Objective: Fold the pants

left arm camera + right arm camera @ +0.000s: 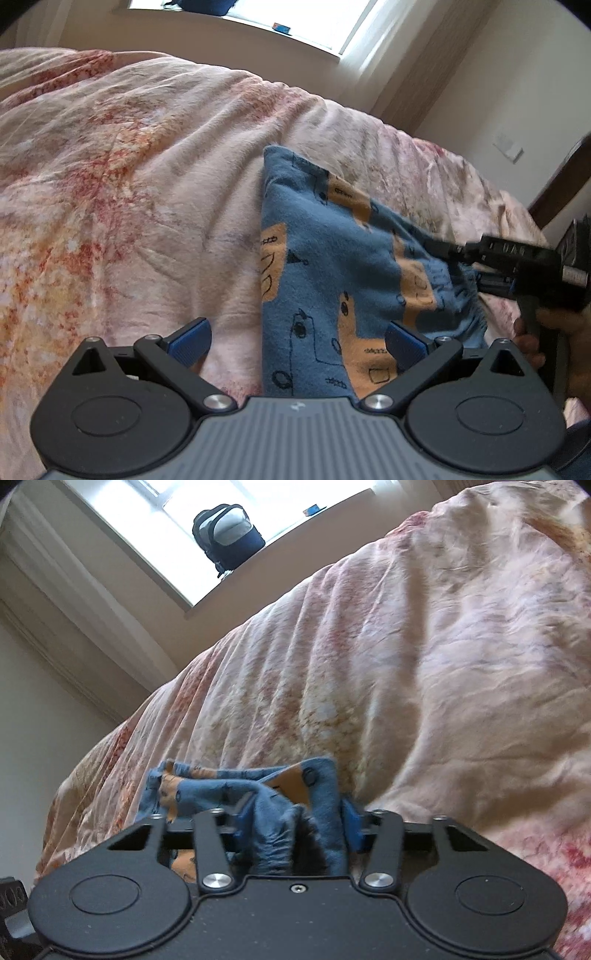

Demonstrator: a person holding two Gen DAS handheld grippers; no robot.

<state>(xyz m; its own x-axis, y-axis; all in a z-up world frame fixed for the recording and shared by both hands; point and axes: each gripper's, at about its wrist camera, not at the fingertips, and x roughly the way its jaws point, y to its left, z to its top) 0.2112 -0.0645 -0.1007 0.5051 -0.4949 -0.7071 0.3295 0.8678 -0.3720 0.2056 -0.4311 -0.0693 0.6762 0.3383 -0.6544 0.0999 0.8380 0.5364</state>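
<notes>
So, right gripper: jaws narrowed onto a bunched fold of the pants, blue pads on either side of the fabric, pinching it
Left gripper: jaws spread wide, nothing clamped; right pad over the pants, left pad over bare bedspread
Pants: blue fleece with orange patches and black doodles, lying on the bedspread, one long edge running straight away from the left gripper, waistband side lifted toward the right gripper
Person's hand: wrapped on the right gripper's handle, just right of the pants
Bedspread: pink floral, wrinkled, under and all around the pants
Backpack: on the windowsill well beyond the pants
Window: bright, far behind the pants
</notes>
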